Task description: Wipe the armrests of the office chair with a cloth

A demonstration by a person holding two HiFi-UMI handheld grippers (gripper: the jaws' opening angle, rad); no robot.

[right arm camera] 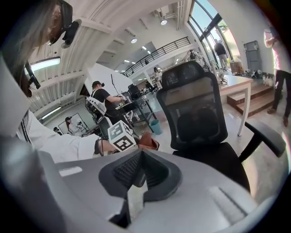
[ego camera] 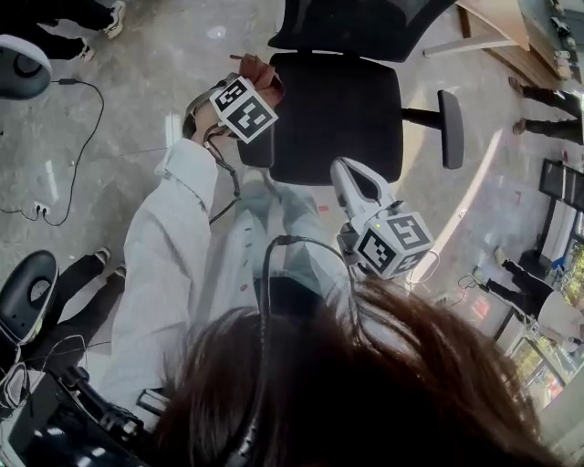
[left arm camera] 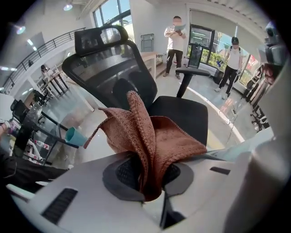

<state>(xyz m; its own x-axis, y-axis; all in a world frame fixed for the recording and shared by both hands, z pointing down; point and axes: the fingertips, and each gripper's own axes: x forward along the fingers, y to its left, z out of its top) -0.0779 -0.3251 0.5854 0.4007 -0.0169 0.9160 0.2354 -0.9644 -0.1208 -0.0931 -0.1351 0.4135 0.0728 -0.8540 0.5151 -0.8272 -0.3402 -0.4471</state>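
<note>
A black mesh office chair [ego camera: 338,109] stands in front of me, its right armrest [ego camera: 450,128] sticking out to the side. At the seat's left edge my left gripper [ego camera: 260,84] is shut on a brown cloth [ego camera: 266,77]; the left armrest is hidden beneath it. In the left gripper view the cloth [left arm camera: 150,132] bunches up from between the jaws of the left gripper [left arm camera: 148,175], with the chair's seat [left arm camera: 182,111] just beyond. My right gripper [ego camera: 347,171] hovers over the seat's front edge, shut and empty. Its own view shows the right gripper [right arm camera: 140,170], the chair back [right arm camera: 193,107] and right armrest [right arm camera: 268,134].
A wooden desk [ego camera: 497,27] stands behind the chair. Cables [ego camera: 78,137] trail over the floor to the left. Black equipment [ego camera: 27,301] sits at my lower left. Several people stand around, one [left arm camera: 175,43] beyond the chair. A teal bin [left arm camera: 75,135] is on the floor.
</note>
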